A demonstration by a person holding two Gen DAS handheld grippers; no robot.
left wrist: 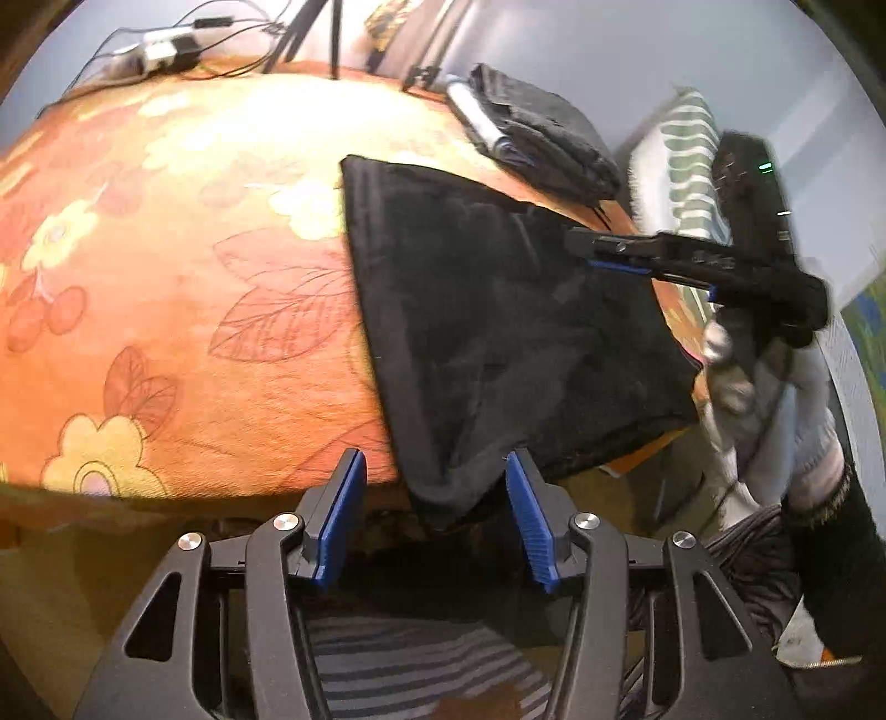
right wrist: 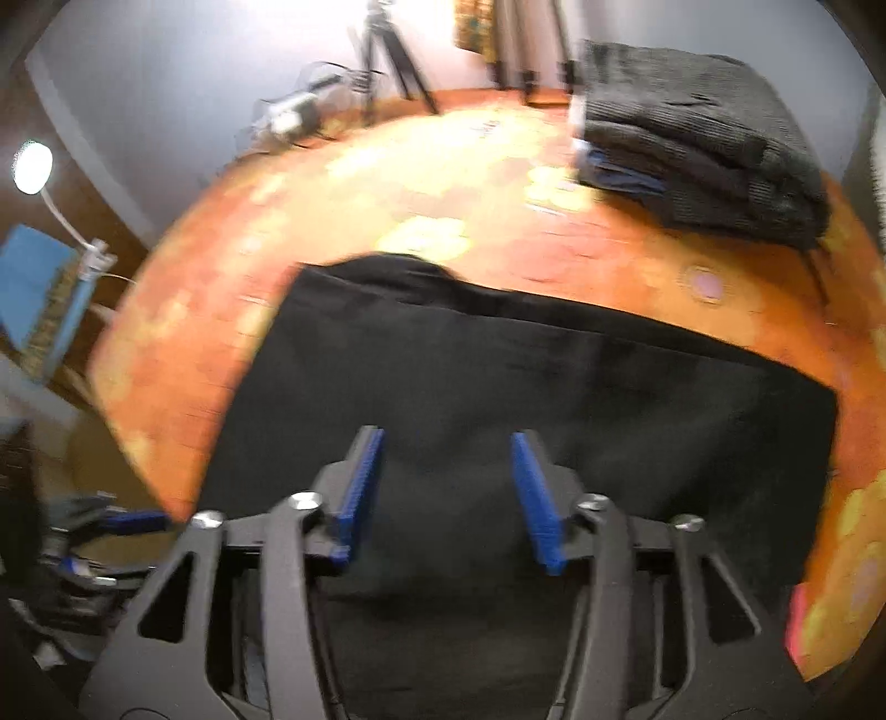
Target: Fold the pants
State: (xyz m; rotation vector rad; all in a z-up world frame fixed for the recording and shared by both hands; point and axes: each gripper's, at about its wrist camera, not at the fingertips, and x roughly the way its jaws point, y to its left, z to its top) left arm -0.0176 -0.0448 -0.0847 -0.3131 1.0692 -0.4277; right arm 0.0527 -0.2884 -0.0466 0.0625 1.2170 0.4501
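Black pants (left wrist: 498,310) lie folded flat on the orange floral table (left wrist: 166,266), one corner hanging over the near edge. My left gripper (left wrist: 437,471) is open and empty, its blue pads either side of that hanging corner, just off the table edge. My right gripper (left wrist: 587,249) reaches over the pants' right side in the left wrist view, held by a gloved hand (left wrist: 775,421). In the blurred right wrist view the right gripper (right wrist: 447,451) is open above the black pants (right wrist: 554,387), holding nothing.
A stack of folded dark clothes (left wrist: 542,138) sits at the table's far right, also in the right wrist view (right wrist: 698,138). Cables and a small device (left wrist: 160,50) lie at the far left edge. Tripod legs (right wrist: 387,55) stand behind the table.
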